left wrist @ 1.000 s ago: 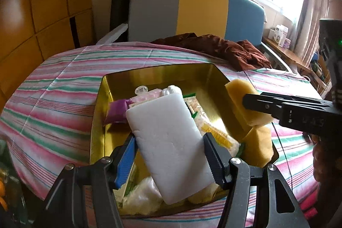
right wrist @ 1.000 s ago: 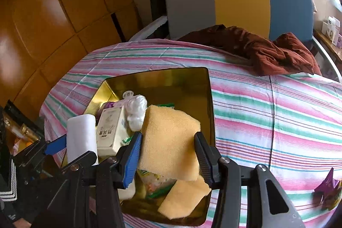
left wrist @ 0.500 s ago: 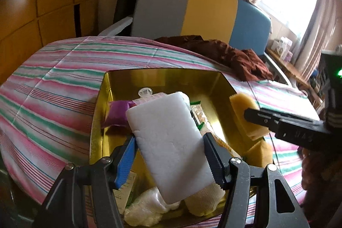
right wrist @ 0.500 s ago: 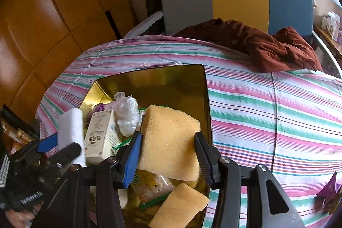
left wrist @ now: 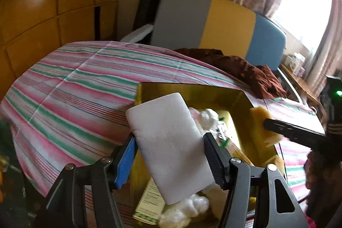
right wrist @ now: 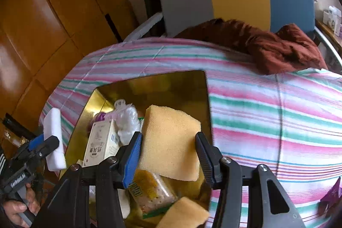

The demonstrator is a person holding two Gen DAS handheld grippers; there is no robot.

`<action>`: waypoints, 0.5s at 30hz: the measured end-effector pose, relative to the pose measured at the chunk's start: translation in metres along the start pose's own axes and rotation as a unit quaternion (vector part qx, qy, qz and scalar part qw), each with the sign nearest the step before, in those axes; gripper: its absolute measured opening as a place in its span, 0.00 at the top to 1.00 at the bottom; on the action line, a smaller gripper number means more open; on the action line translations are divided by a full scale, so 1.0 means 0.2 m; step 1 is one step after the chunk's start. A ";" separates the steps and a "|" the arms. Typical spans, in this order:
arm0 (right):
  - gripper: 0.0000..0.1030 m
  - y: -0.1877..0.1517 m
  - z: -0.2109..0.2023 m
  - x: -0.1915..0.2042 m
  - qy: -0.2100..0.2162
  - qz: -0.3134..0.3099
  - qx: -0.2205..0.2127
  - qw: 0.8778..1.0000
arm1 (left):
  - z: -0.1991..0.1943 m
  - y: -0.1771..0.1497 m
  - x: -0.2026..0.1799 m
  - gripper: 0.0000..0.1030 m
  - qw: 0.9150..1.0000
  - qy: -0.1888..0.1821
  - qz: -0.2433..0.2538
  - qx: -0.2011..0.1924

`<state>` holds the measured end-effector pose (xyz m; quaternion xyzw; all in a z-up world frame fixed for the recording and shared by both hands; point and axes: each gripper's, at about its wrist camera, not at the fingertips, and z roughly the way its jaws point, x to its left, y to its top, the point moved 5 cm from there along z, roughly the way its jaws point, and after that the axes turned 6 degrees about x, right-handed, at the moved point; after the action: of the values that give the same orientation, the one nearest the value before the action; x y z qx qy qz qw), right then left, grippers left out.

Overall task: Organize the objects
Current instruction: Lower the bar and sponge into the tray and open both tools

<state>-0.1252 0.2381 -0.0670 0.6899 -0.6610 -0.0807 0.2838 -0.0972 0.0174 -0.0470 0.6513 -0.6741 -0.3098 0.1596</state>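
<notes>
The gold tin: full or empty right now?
Partly full. The gold tin holds a white carton, a snack packet, a plastic-wrapped bundle and a yellow sponge piece; its far end is bare.

The left gripper (left wrist: 170, 155) clamps a white foam block (left wrist: 168, 142) between its blue pad and its black ribbed pad, the block tilted with its upper end leaning left; below and behind it a gold tin box (left wrist: 192, 89) sits on a pink, green and white striped cloth (left wrist: 74, 89), holding white wadding (left wrist: 205, 116) and a green-printed carton (left wrist: 149, 206); at the right edge the right gripper (left wrist: 267, 125) reaches in with a yellow sponge (left wrist: 259, 116) between its opening jaws; a crumpled brown cloth (left wrist: 245, 69) lies beyond the box, before a grey, yellow and blue headboard (left wrist: 213, 22).
</notes>
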 end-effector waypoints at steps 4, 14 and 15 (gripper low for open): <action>0.49 -0.04 0.05 -0.02 -0.009 0.013 0.014 1.000 | 0.05 -0.03 -0.16 0.39 0.999 -0.024 0.035 0.016; 0.40 -0.06 0.03 -0.09 0.004 0.035 0.008 0.999 | 0.15 -0.01 -0.38 0.37 0.996 -0.022 0.080 0.020; 0.38 -0.06 0.03 -0.09 0.007 0.036 0.005 0.999 | 0.15 0.00 -0.39 0.36 0.996 -0.019 0.080 0.019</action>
<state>-0.1201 0.2528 -0.0815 0.6675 -0.6840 -0.0624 0.2876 -0.1085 0.1002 -0.0554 0.5920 -0.7330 -0.2951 0.1590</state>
